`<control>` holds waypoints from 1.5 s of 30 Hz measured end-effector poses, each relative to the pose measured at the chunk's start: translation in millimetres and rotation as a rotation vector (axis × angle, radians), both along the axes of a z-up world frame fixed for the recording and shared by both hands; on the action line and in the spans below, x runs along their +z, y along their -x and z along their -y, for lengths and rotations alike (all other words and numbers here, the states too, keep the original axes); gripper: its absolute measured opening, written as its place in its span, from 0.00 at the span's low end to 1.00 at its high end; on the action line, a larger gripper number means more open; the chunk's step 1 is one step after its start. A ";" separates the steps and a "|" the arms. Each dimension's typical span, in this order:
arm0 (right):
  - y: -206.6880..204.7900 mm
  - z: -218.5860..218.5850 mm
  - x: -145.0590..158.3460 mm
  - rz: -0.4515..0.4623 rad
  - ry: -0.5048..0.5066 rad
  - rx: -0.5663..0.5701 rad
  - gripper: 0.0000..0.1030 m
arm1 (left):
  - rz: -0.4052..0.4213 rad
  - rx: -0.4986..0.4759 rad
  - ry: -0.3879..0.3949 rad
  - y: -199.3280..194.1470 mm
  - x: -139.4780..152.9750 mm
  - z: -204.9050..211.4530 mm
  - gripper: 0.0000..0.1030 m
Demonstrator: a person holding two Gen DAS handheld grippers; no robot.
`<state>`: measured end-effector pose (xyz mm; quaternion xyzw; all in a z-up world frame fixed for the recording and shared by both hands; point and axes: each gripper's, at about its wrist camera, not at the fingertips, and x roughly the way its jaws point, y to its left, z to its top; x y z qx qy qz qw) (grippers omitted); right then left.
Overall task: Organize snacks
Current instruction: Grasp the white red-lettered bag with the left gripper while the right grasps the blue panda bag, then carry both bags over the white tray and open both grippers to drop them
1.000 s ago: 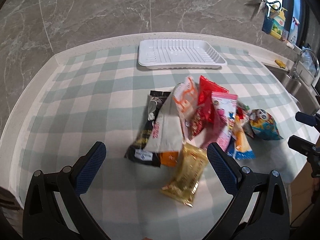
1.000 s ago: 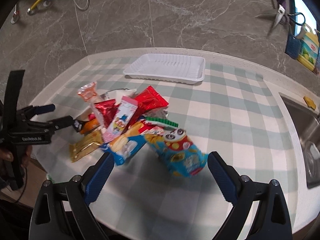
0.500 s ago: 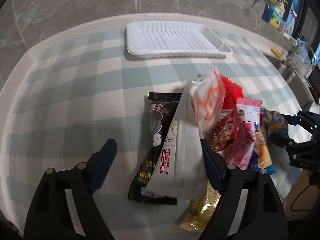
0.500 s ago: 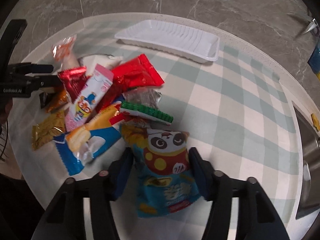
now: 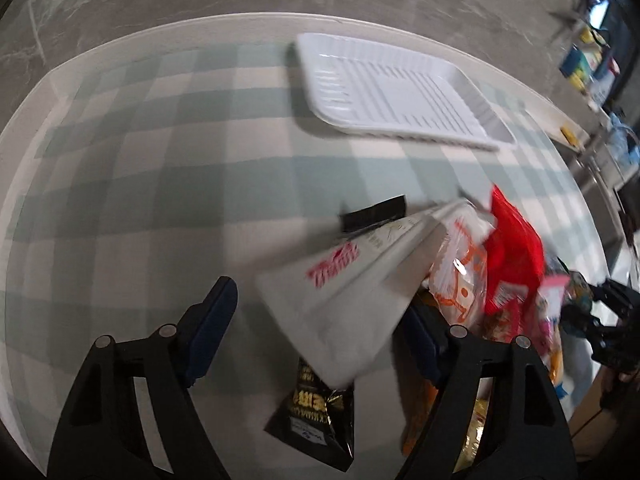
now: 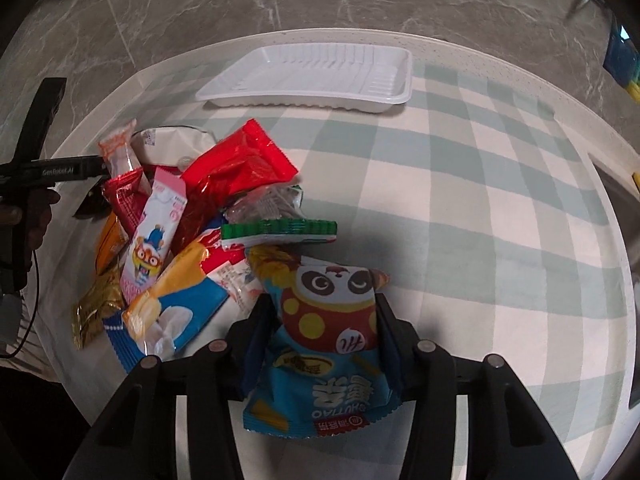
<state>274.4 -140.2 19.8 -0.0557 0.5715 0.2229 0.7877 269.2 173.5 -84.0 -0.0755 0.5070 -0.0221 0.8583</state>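
A pile of snack packets (image 6: 192, 216) lies on the checked tablecloth. My right gripper (image 6: 325, 334) is shut on a blue panda snack bag (image 6: 326, 344), its pads pressing both sides. My left gripper (image 5: 320, 320) is open around a white pouch with red lettering (image 5: 352, 292), which is tilted and blurred; its left pad is apart from the pouch, and the right pad is hidden behind it. A black packet (image 5: 316, 412) lies under the pouch. An empty white tray (image 6: 320, 74) sits at the far side of the table, also in the left wrist view (image 5: 400, 88).
A sink (image 6: 624, 216) is set into the counter at the right. Bottles (image 5: 588, 60) stand at the far right by the wall. The table's front edge runs close below both grippers. The left gripper shows at the pile's left in the right wrist view (image 6: 60, 172).
My right gripper moved onto the panda bag and closed on it. My left gripper moved forward and right around the white pouch, which has tilted up.
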 end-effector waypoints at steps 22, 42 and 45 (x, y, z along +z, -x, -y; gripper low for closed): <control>-14.8 -7.2 -5.0 0.004 0.061 0.006 0.52 | 0.318 -0.726 -1.029 27.9 -14.8 131.6 0.75; -23.8 0.4 -14.5 -0.022 0.058 -0.048 0.55 | 0.171 -0.867 -0.888 10.7 -34.9 141.2 0.26; -25.2 0.4 -13.8 -0.018 0.053 -0.046 0.53 | 0.160 -0.851 -0.820 1.4 -28.4 140.4 0.20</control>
